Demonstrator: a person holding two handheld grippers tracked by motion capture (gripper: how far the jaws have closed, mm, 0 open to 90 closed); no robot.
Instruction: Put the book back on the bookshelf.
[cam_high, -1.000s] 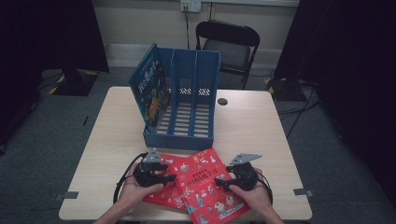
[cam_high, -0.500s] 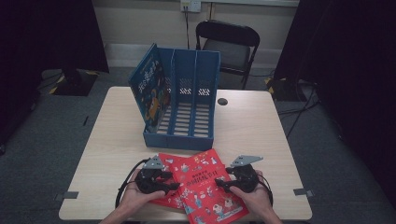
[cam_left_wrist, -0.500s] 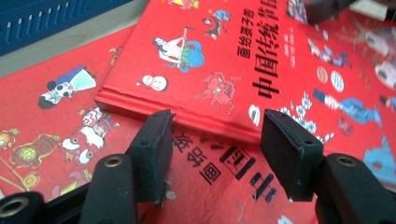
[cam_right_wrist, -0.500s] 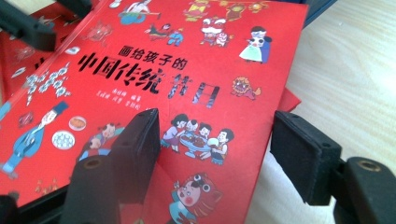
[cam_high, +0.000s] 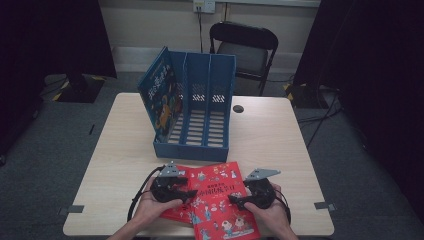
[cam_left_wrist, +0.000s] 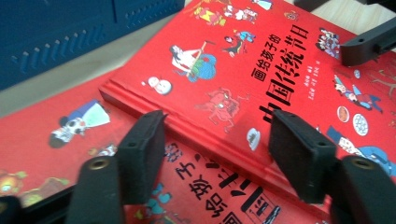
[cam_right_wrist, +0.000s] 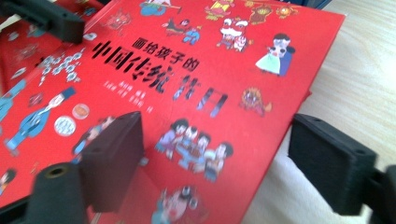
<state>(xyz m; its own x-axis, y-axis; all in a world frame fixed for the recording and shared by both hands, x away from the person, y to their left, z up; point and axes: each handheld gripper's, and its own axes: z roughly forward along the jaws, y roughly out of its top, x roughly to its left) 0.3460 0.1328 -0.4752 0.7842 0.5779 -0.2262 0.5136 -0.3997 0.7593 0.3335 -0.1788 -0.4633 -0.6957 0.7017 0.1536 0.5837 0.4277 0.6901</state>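
Since a second ago the top red book (cam_high: 220, 197) has turned a little on the counter (cam_high: 280, 145), so its top edge now lies more level, and both hands have slid a bit with it. Both sets of jaws have just been opening wider.

The left gripper (cam_high: 192, 192) sits at the left side of the top red book. In the left gripper view its jaws stand apart, one on each side of the book's spine edge (cam_left_wrist: 187, 126), and the pads do not press on it. So it has let go.

The right gripper (cam_high: 232, 200) sits at the right side of the same book. In the right gripper view its jaws are wide apart too. One pad hangs over the red cover (cam_right_wrist: 196, 93) and the other is out past the book's edge, over the bare counter (cam_right_wrist: 364, 84). Nothing is squeezed.

The top red book lies flat near the front edge of the counter, between the two hands. It rests partly on a second red book (cam_high: 180, 212), which peeks out at the left and below.

Behind the books stands a blue file rack (cam_high: 200, 115) with a few slots. A blue picture book (cam_high: 160, 97) stands in its leftmost slot. A black chair (cam_high: 245, 47) is behind the counter.
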